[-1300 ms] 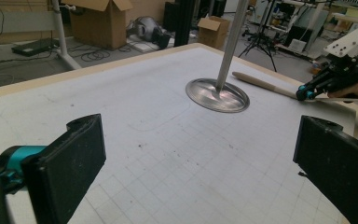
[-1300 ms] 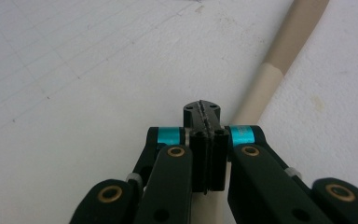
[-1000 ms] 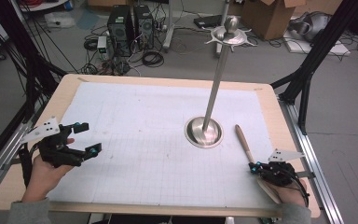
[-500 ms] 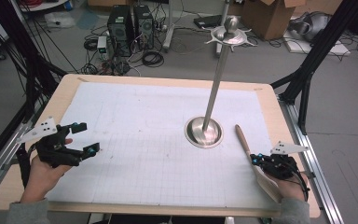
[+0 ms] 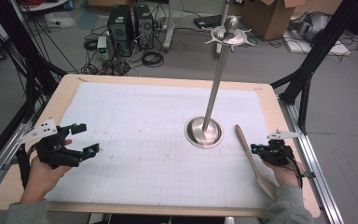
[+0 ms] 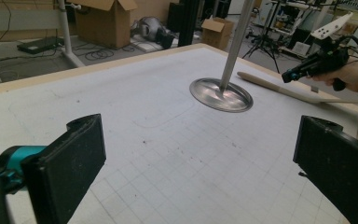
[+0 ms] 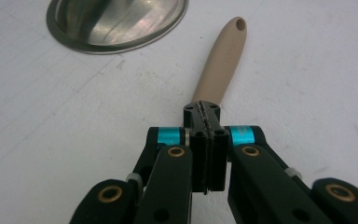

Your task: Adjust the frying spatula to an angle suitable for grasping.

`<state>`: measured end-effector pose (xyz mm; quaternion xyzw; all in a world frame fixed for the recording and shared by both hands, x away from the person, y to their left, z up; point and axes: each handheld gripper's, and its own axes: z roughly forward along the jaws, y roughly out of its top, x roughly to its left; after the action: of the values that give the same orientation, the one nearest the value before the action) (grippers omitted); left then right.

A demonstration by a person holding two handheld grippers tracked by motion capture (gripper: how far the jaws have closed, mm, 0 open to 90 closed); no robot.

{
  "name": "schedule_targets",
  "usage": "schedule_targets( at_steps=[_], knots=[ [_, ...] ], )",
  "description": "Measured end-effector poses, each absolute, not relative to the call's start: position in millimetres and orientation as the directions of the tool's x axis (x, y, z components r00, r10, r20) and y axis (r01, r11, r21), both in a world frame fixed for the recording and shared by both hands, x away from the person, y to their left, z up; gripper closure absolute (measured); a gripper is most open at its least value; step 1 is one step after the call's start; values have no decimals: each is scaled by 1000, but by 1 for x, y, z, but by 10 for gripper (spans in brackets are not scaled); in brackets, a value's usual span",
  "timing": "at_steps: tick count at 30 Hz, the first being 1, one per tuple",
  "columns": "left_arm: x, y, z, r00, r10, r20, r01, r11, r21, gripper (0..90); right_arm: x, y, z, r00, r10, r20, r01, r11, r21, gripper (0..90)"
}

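Risk lies with the right tool [image 7: 207, 122], jaws shut empty just above the spatula [image 5: 252, 159] lying flat on the counter [image 5: 135, 84] beside the stand [image 5: 204, 131]: lowered shut, it shoves the handle aside, while the left tool [image 5: 82, 139] gapes idle.

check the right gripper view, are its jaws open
No, the right gripper's jaws are pressed flat together, with the tan spatula lying past their tips.

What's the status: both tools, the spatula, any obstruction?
Left tool open, idle. Right tool shut, over wooden spatula. Metal stand close beside.
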<state>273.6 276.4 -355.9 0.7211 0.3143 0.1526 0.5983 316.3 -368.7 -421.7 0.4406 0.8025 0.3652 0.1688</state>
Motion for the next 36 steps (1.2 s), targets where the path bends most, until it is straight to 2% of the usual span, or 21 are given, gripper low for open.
schedule_targets(
  at_steps=[7, 18, 22, 36],
  knots=[
    [273, 277, -356, 755, 637, -156, 271, -86, 959, 27, 322, -372, -429, -536, 840, 84, 608, 315, 728, 900],
    [273, 276, -358, 754, 637, -158, 277, -90, 957, 28, 326, -368, -436, -554, 827, 95, 628, 340, 700, 900],
    [273, 276, -358, 754, 638, -156, 274, -90, 958, 27, 327, -361, -438, -584, 809, 69, 620, 389, 682, 900],
    [273, 275, -359, 753, 638, -159, 281, -94, 955, 27, 325, -359, -436, -635, 771, 34, 570, 439, 695, 900]
  ],
)
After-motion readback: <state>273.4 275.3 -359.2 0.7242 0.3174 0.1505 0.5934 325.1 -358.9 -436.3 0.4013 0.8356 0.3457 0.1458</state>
